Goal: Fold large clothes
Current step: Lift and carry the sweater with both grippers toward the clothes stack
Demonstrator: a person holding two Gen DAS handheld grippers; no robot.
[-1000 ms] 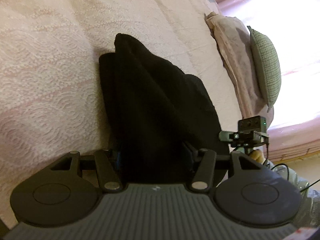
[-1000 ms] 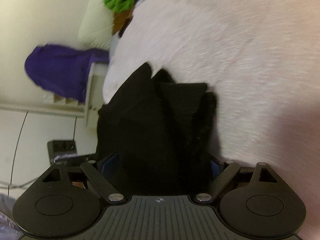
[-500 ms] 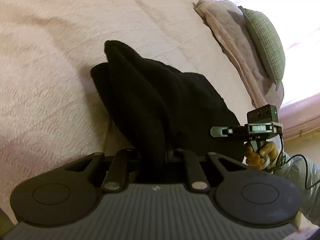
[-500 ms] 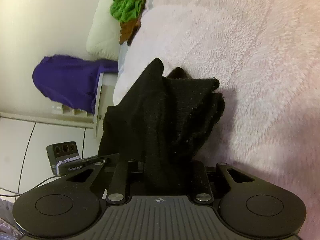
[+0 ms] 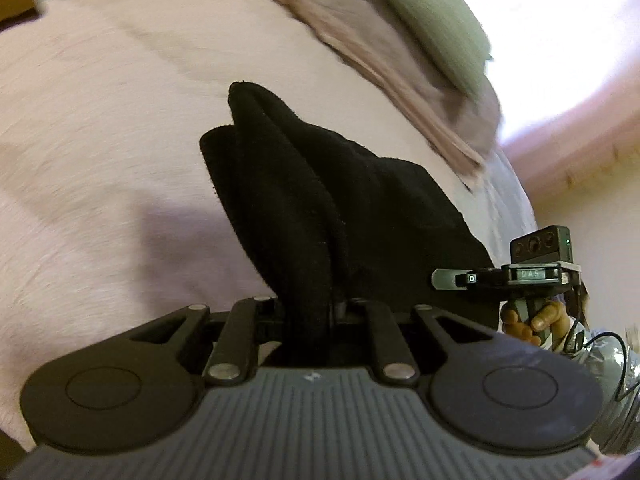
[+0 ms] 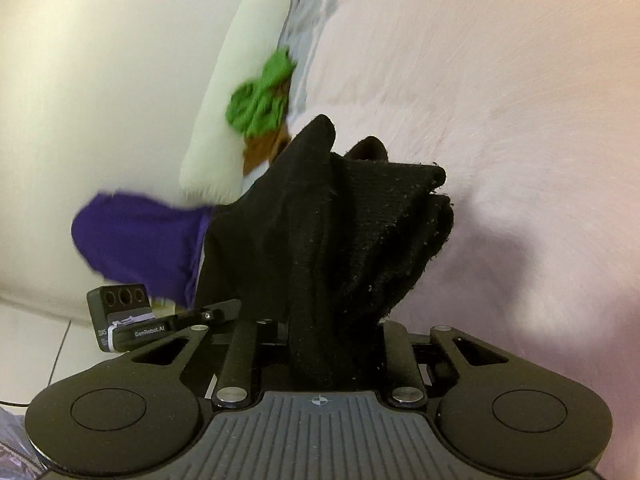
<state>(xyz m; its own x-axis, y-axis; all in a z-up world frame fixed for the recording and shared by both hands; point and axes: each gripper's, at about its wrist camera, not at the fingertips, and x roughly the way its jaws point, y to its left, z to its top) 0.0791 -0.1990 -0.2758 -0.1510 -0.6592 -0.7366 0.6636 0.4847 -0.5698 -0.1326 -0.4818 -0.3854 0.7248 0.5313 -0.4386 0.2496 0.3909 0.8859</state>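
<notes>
A black knitted garment (image 5: 320, 208) hangs bunched over a pink bedspread (image 5: 100, 140), held at two places. My left gripper (image 5: 314, 312) is shut on one gathered edge of it, the cloth rising out from between the fingers. My right gripper (image 6: 332, 332) is shut on another bunched edge of the same black garment (image 6: 340, 232). In the left wrist view the right gripper (image 5: 500, 278) shows at the right, held by a hand. In the right wrist view the left gripper (image 6: 160, 328) shows at the lower left. The fingertips are hidden by the cloth.
A pinkish pillow (image 5: 400, 64) and a green checked cushion (image 5: 436, 24) lie at the bed's far end by a bright window. A purple cloth (image 6: 136, 236), a green and brown item (image 6: 264, 96) and a cream pillow (image 6: 228, 100) sit beside the bed's edge.
Both grippers went from open around the garment to shut on it. They have since lifted it, and the views have swung across the bed with motion blur.
</notes>
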